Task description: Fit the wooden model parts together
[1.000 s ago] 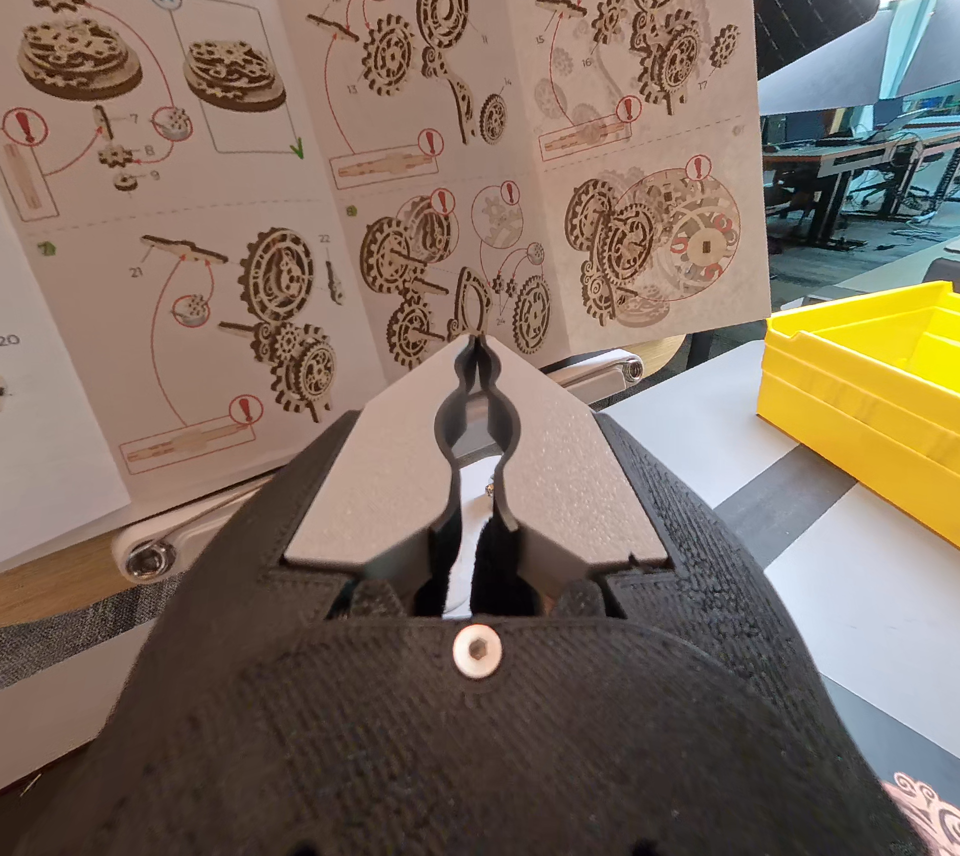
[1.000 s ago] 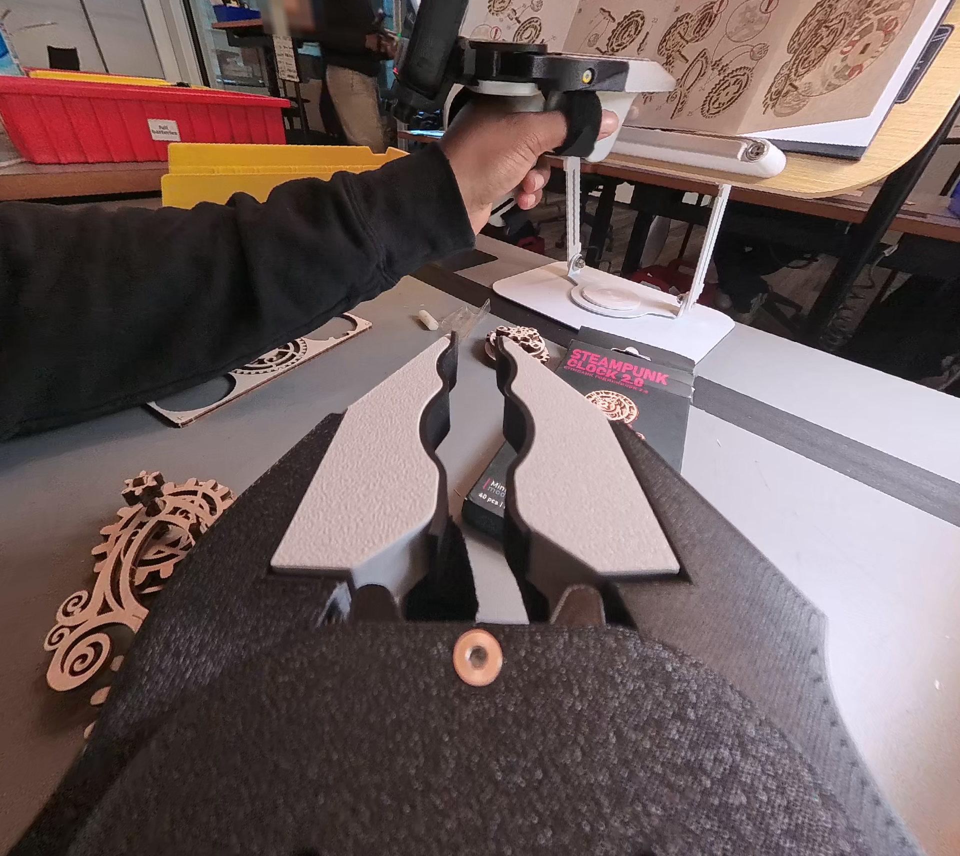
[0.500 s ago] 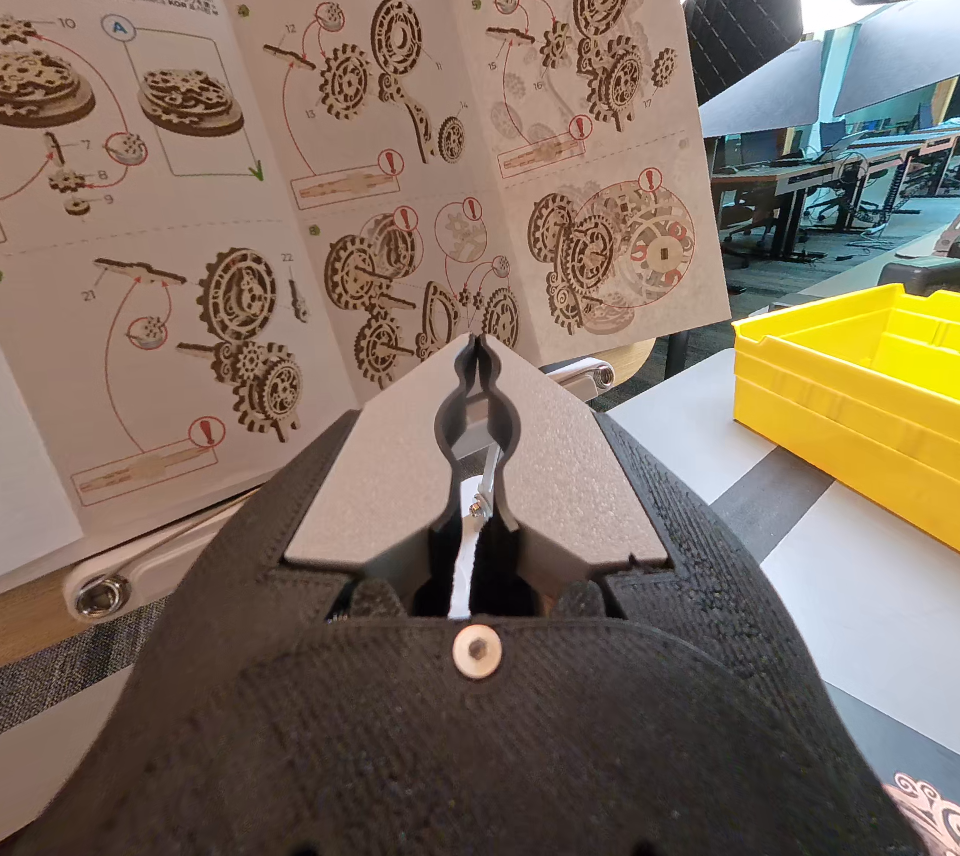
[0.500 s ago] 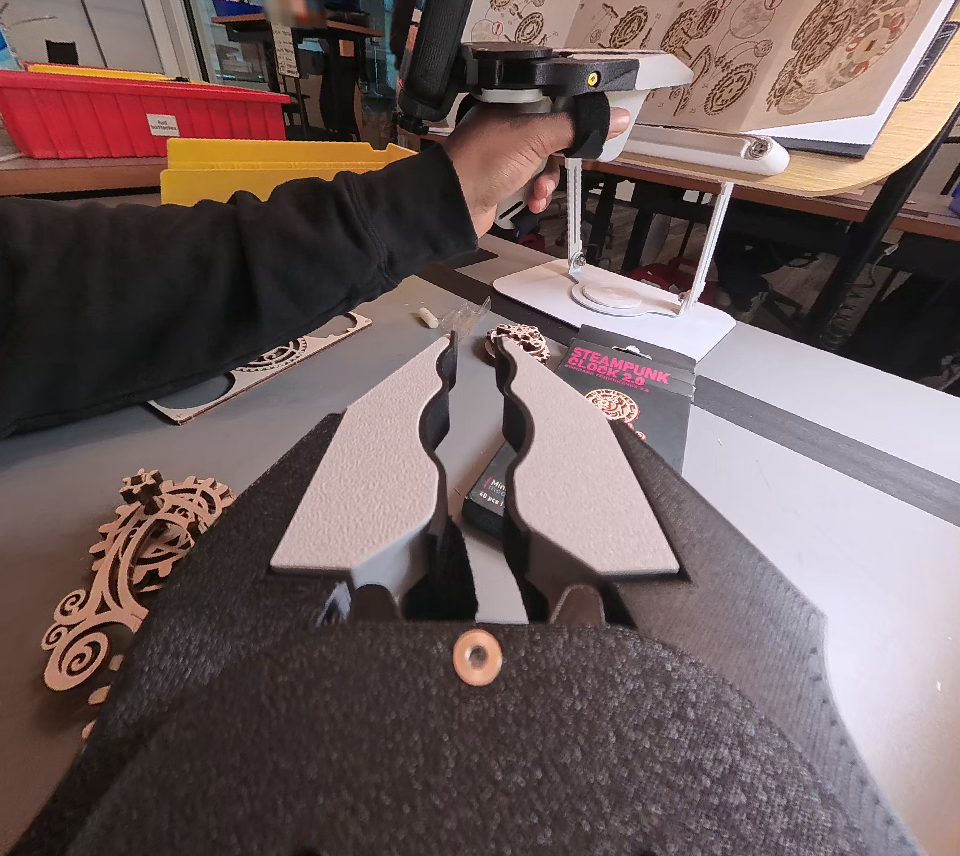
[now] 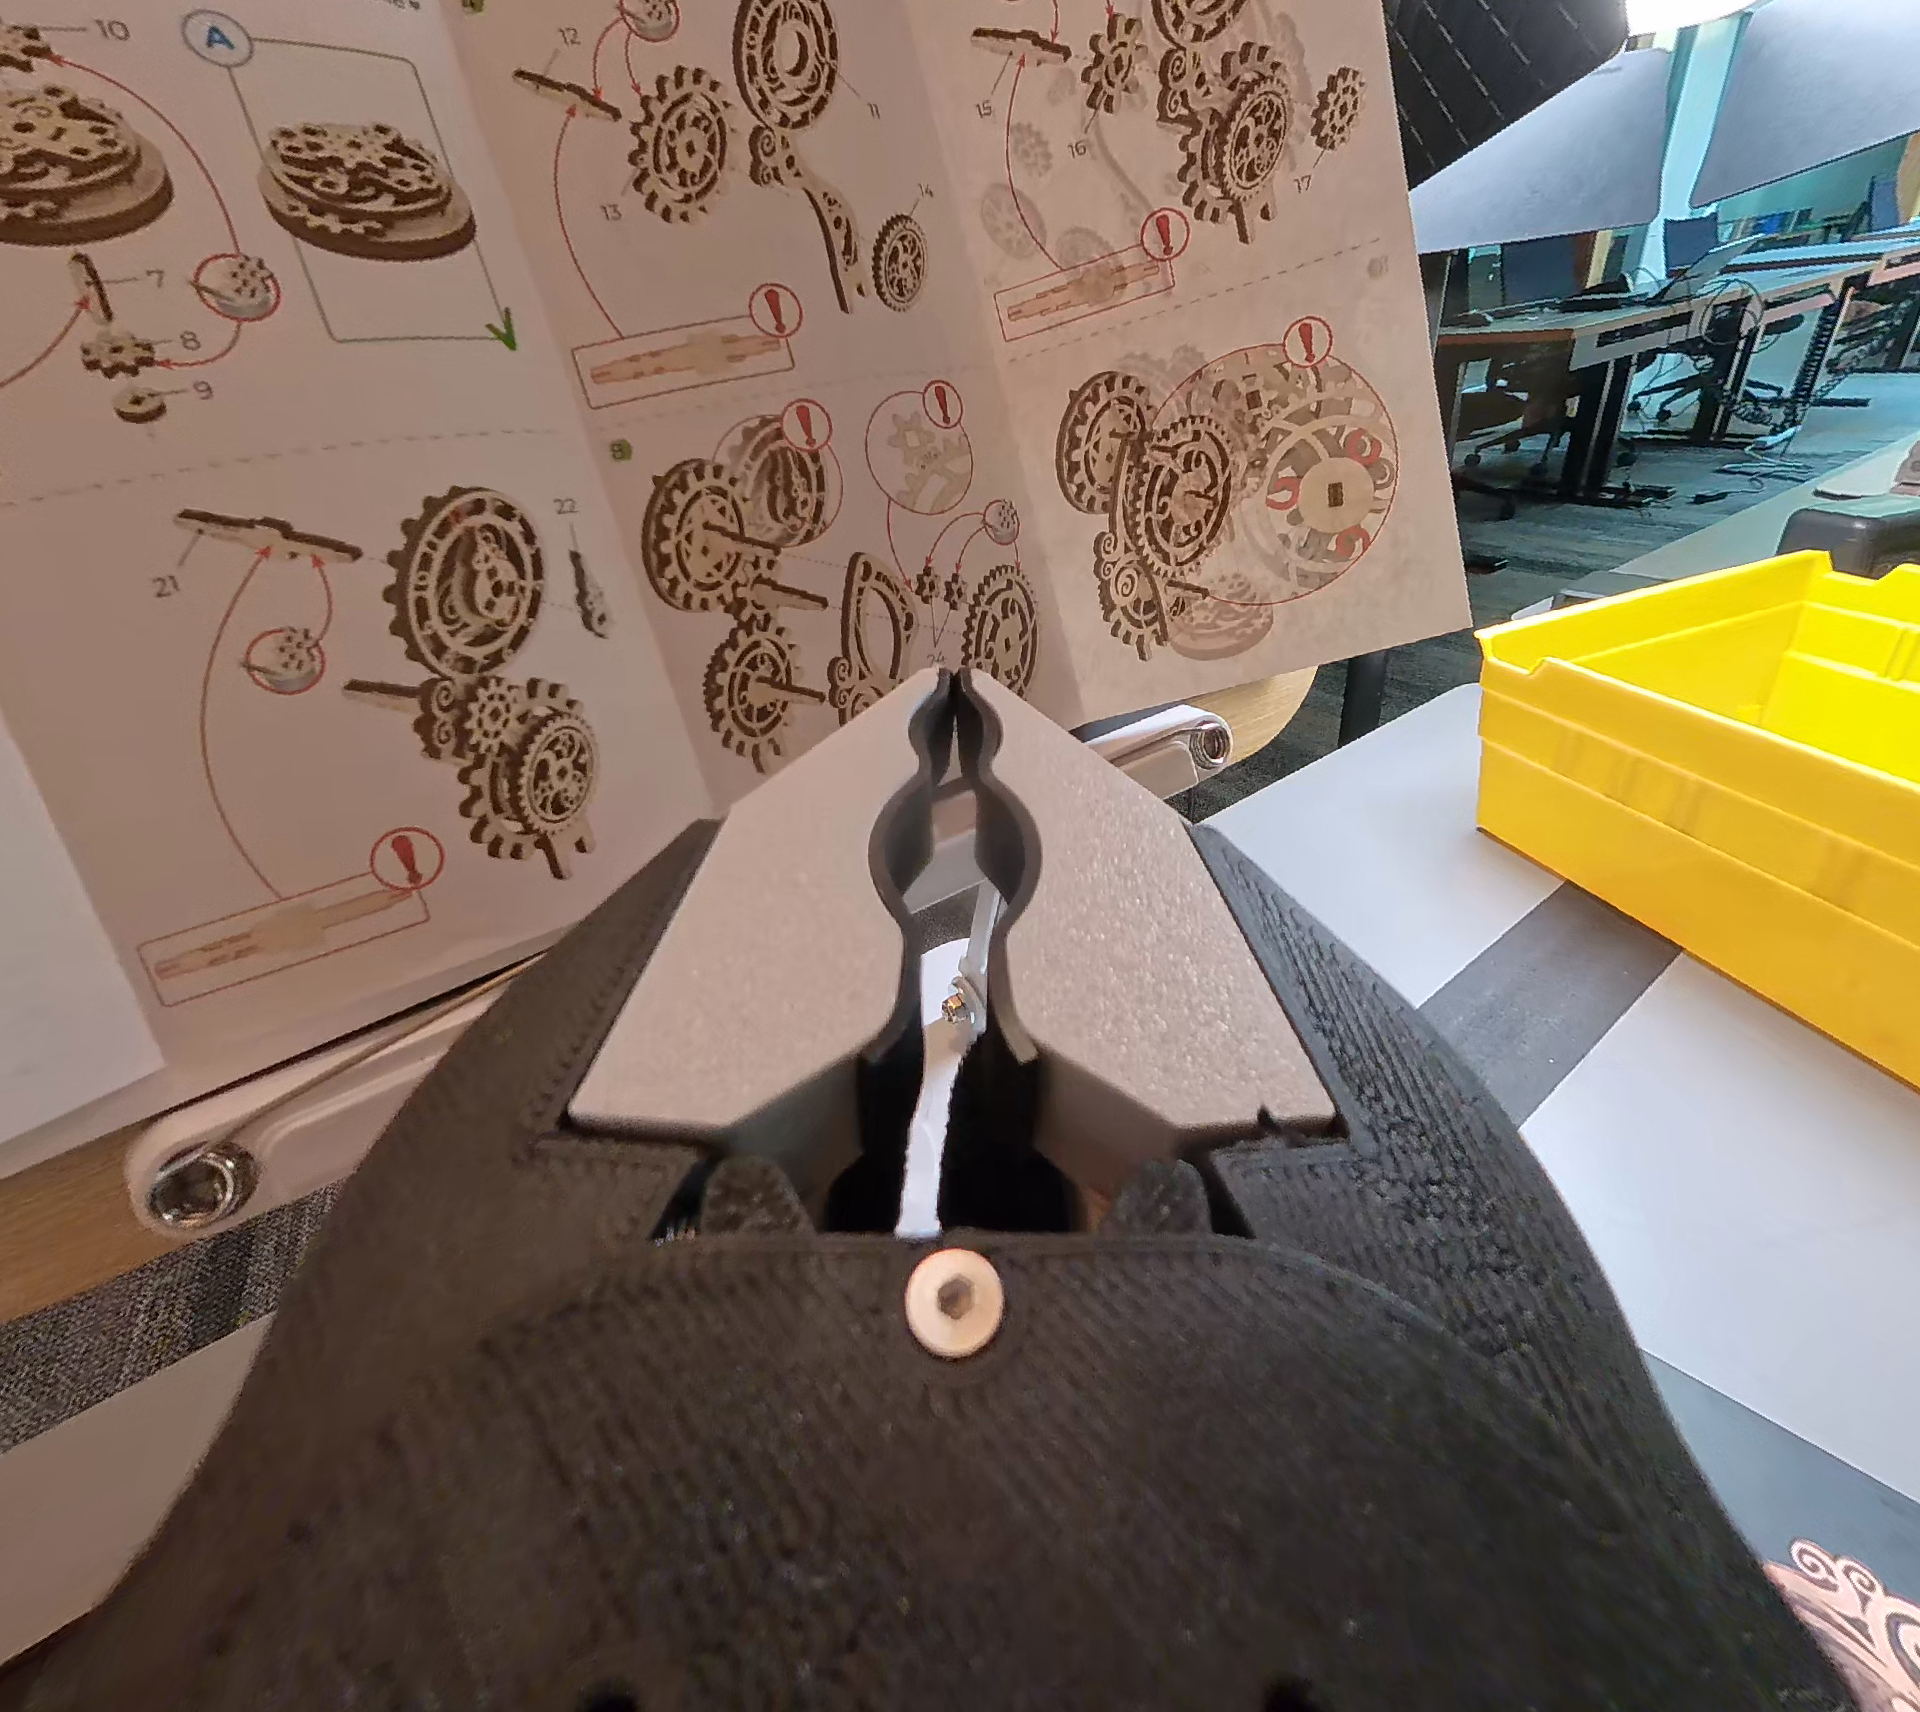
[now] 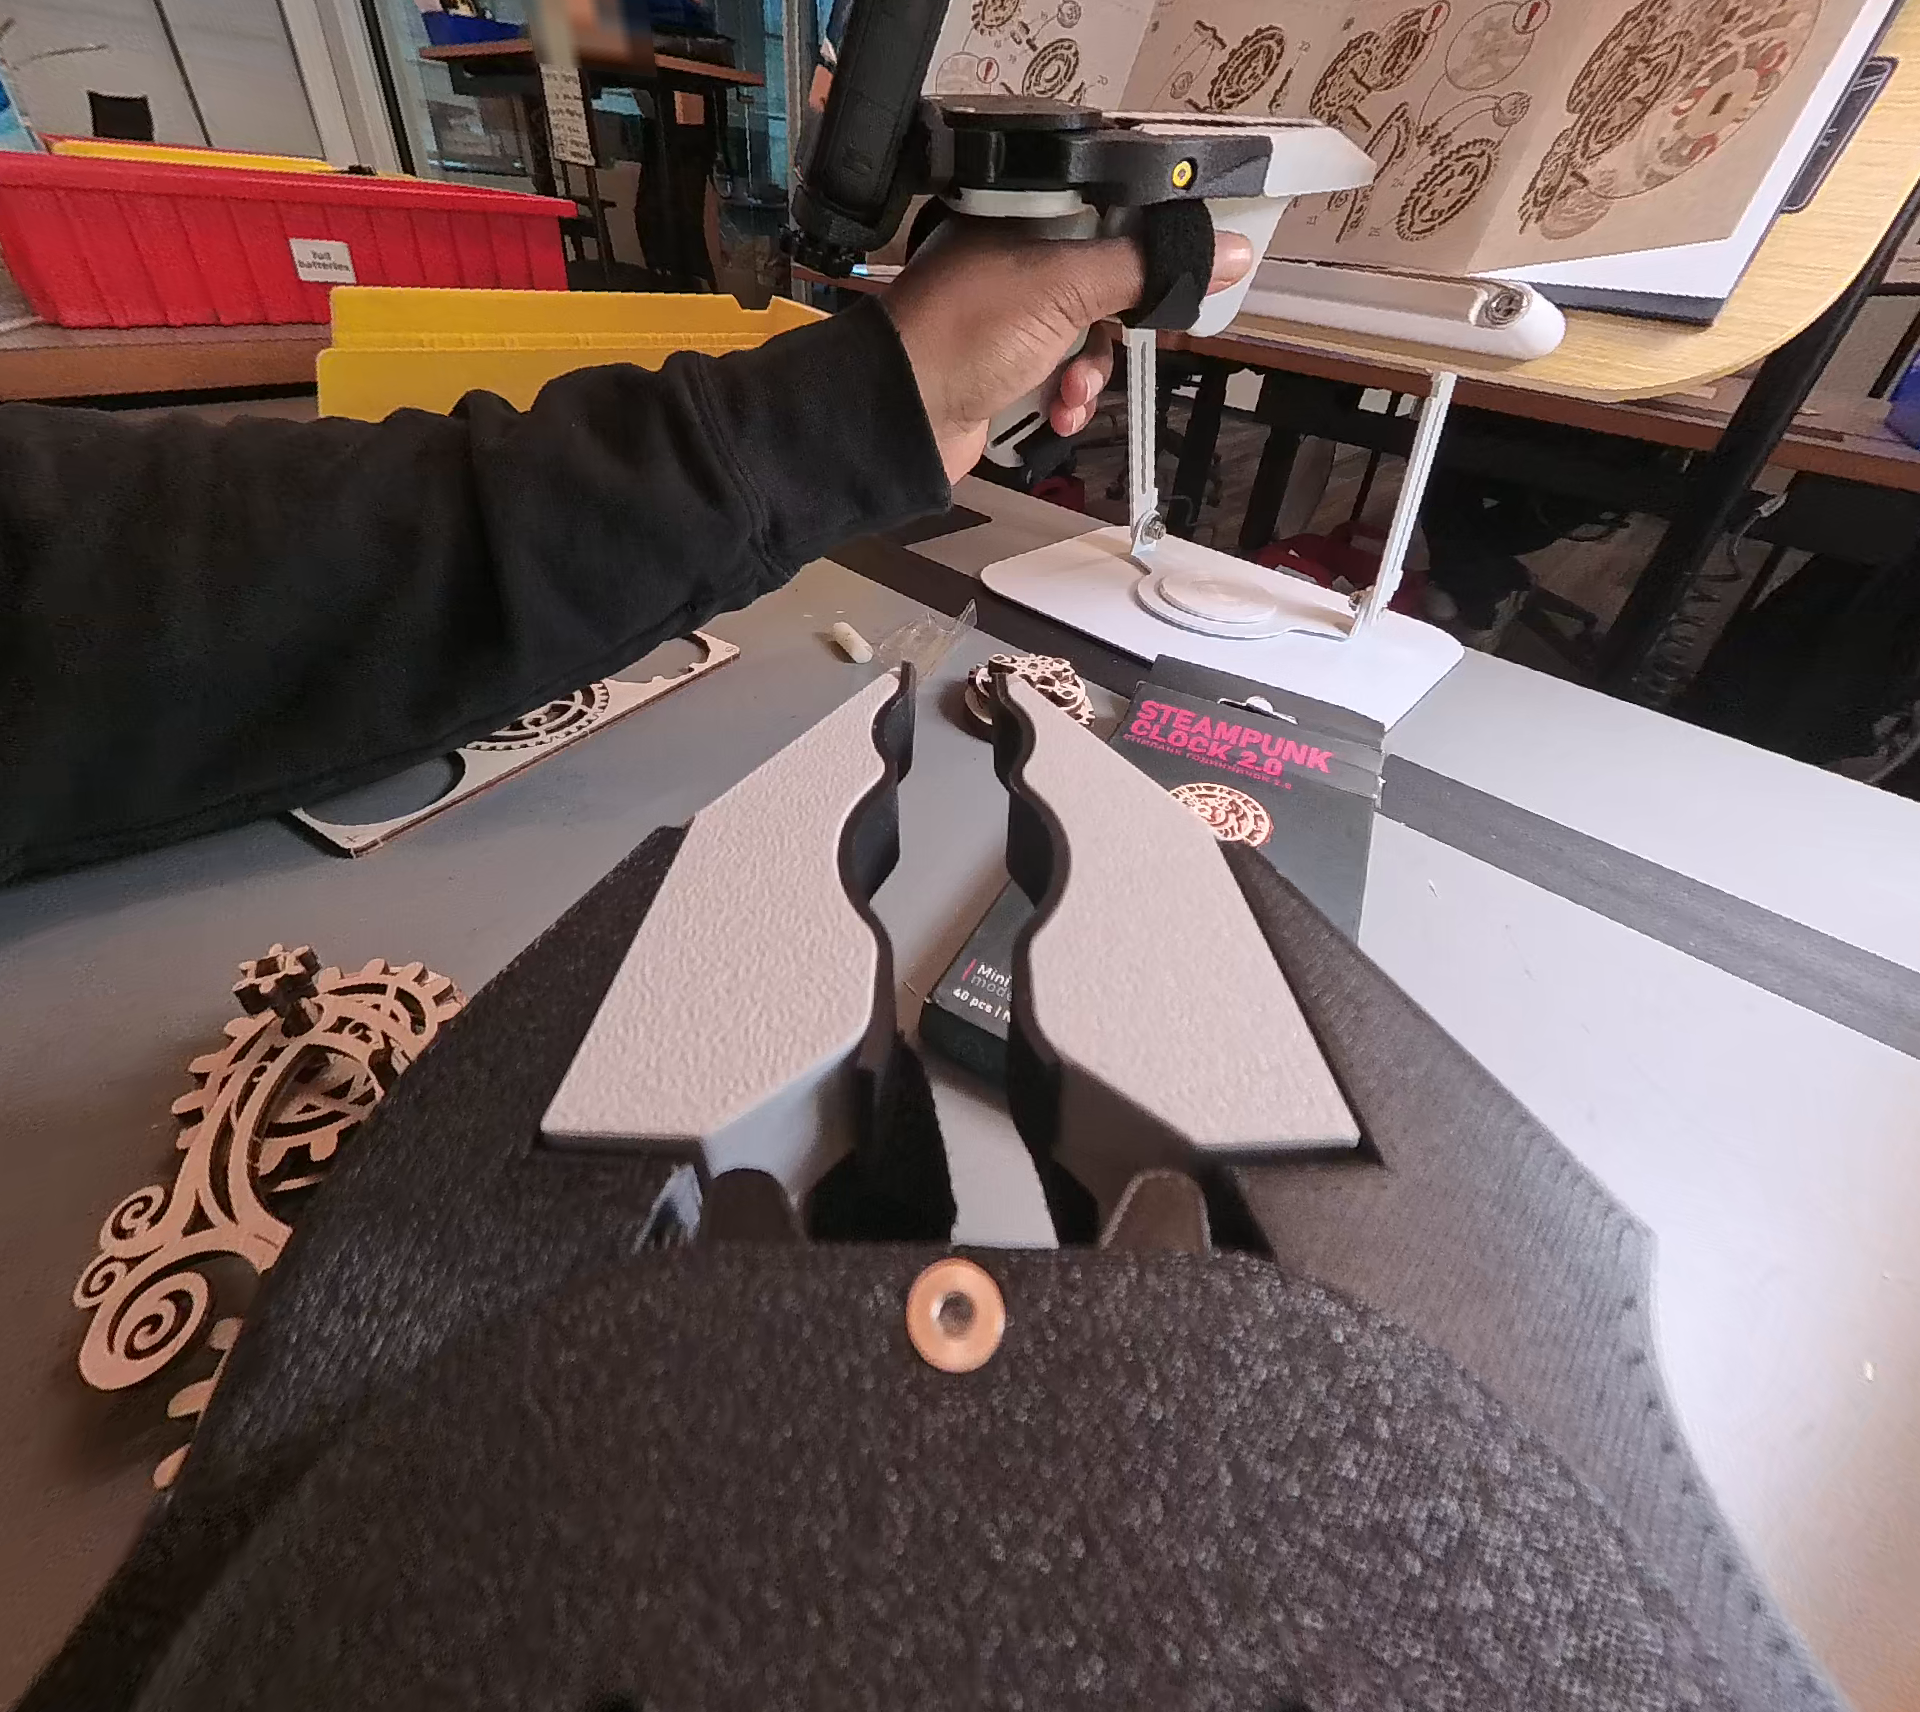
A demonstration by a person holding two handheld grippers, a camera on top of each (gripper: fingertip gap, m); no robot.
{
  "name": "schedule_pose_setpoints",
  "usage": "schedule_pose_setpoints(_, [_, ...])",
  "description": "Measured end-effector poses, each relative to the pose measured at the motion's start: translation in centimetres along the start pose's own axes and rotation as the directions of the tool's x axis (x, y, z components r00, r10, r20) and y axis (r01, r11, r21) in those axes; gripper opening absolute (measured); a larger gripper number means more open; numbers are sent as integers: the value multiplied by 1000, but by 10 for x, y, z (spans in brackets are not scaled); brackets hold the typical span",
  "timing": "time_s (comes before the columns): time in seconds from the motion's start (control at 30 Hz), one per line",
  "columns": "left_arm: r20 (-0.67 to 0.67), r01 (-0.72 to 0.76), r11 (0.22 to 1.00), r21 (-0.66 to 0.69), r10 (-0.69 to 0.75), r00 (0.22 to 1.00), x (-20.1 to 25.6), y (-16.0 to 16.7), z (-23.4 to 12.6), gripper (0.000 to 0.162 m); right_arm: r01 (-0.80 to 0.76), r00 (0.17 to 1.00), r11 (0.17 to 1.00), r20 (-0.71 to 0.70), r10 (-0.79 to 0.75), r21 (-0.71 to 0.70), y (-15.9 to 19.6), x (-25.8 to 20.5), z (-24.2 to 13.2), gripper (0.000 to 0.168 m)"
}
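Note:
My left gripper (image 5: 954, 680) is shut and empty, held up in front of the open instruction sheet (image 5: 727, 312) on its stand. In the right wrist view a person's hand (image 6: 997, 353) holds it high by the sheet (image 6: 1507, 0). My right gripper (image 6: 951, 686) is open and empty, low over the grey table. It points at a small wooden gear assembly (image 6: 1039, 686) just past its fingertips. An ornate wooden scroll part (image 6: 239, 1174) lies to its left. A punched-out wooden sheet (image 6: 540, 737) lies under the sleeve.
A black kit box (image 6: 1247, 789) lies right of my right fingers, before the white stand base (image 6: 1226, 613). A small white piece (image 6: 850, 639) and a clear bag (image 6: 925, 634) lie near. A yellow bin (image 5: 1714, 779) stands right of my left gripper. Red (image 6: 260, 239) and yellow (image 6: 540, 343) bins stand behind. Across from one pair of fingers to the other is roughly 25 centimetres.
My left gripper has swung a little to the right in front of the sheet, then held still. It stays shut. My right gripper has not moved.

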State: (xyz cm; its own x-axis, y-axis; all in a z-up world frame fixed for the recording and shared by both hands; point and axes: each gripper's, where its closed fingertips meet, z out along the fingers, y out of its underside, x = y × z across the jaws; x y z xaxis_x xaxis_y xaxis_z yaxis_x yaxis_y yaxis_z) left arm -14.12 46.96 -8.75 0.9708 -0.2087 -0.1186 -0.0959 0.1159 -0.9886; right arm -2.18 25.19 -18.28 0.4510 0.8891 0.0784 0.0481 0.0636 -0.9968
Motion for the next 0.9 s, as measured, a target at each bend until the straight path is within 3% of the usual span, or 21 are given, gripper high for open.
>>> schedule_pose_setpoints(0.03, [0,-1,1000,0,1,1000,0,0,0,0,0,1000,1000,-1,0,1,0,0,0,13])
schedule_pose_setpoints(0.9, [-41,5,998,-68,-8,999,11,11,3,0,0,1000,1000,6,0,-3,1,-1,1,13])
